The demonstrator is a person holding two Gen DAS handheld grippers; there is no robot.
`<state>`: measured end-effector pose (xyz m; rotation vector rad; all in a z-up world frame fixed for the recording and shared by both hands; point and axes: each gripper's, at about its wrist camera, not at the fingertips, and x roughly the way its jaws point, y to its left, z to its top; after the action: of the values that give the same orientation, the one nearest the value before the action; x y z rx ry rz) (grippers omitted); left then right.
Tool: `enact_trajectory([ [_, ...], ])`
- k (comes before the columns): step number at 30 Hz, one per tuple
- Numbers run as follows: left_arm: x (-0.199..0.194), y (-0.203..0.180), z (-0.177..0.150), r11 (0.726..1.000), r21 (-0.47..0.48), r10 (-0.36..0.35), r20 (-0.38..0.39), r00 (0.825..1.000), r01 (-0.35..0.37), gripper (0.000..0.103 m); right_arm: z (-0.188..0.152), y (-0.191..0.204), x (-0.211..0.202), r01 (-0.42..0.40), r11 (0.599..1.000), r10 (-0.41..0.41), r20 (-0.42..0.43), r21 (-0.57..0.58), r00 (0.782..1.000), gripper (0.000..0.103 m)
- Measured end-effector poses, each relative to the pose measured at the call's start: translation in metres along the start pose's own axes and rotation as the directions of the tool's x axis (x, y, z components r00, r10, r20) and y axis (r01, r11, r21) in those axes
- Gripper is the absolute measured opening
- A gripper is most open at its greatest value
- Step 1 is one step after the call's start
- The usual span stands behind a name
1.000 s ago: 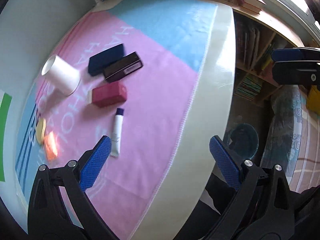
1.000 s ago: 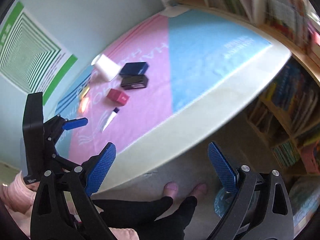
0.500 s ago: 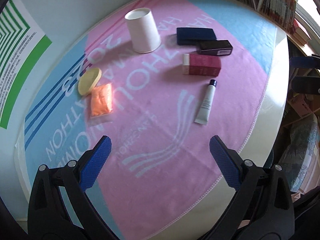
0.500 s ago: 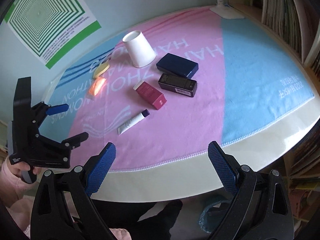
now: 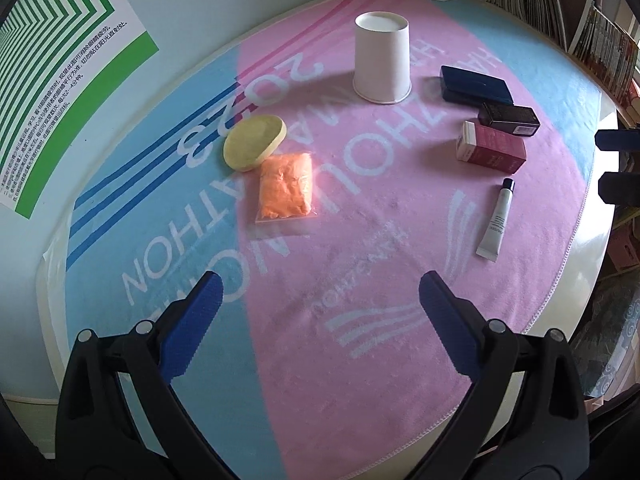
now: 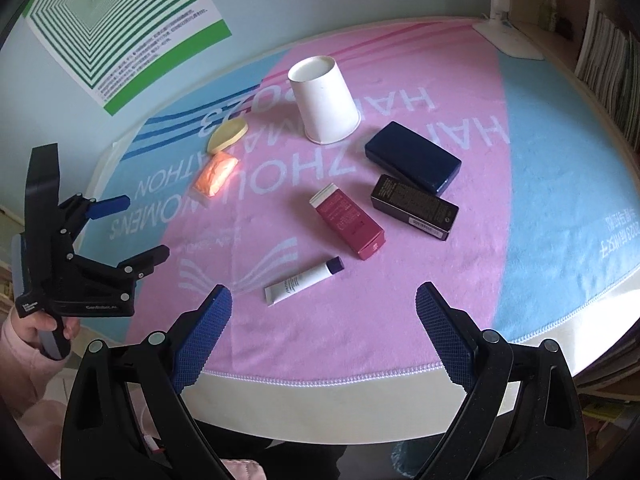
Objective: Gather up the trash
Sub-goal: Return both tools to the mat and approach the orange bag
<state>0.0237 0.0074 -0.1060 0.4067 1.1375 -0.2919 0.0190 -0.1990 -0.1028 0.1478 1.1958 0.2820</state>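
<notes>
Both grippers are hovering over the near edge of the table (image 6: 532,332), nothing in hand. The left gripper (image 5: 316,308) is holding its fingers wide apart and empty; the right gripper (image 6: 322,312) is likewise spread wide and empty. In the right wrist view the left gripper is also showing at the left, fingers apart.

Seven items are lying on the pink and blue cloth (image 5: 360,380). Far centre: an inverted white paper cup (image 5: 382,64). Right of it, a dark blue case (image 5: 476,86), a black carton (image 5: 510,118) and a red carton (image 5: 494,148), close together in a row. Nearer on the right: a small white tube with a dark cap (image 5: 496,220). Left of centre: a yellow round sponge (image 5: 254,142), with an orange-filled plastic sachet (image 5: 285,188) touching its near edge.

Judgement: step in hand is the approach; no piece collected yet. No bin is clearly identifiable in either view.

Next move, as judged: each gripper is needing to descend on one item. The tube is lying nearest the right fingers; the sachet nearest the left. Both are low and flat, so the fingers will have to come almost to the cloth and straddle the narrow width.
</notes>
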Motion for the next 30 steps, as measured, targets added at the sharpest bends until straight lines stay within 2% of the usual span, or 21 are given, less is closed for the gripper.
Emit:
enact_trajectory([
  [15, 0.019, 0.02, 0.01, 0.999, -0.046, -0.012, -0.025, 1.0, 0.011, 0.096, 0.026, 0.01, 0.028, 0.005, 0.998, -0.009, -0.06, -0.061, 0.998, 0.093],
  [30, 0.042, 0.028, 0.022, 0.999, -0.045, -0.026, -0.063, 0.998, 0.023, 0.096, 0.043, 0.008, 0.053, 0.014, 0.996, -0.022, -0.104, -0.082, 0.994, 0.092],
])
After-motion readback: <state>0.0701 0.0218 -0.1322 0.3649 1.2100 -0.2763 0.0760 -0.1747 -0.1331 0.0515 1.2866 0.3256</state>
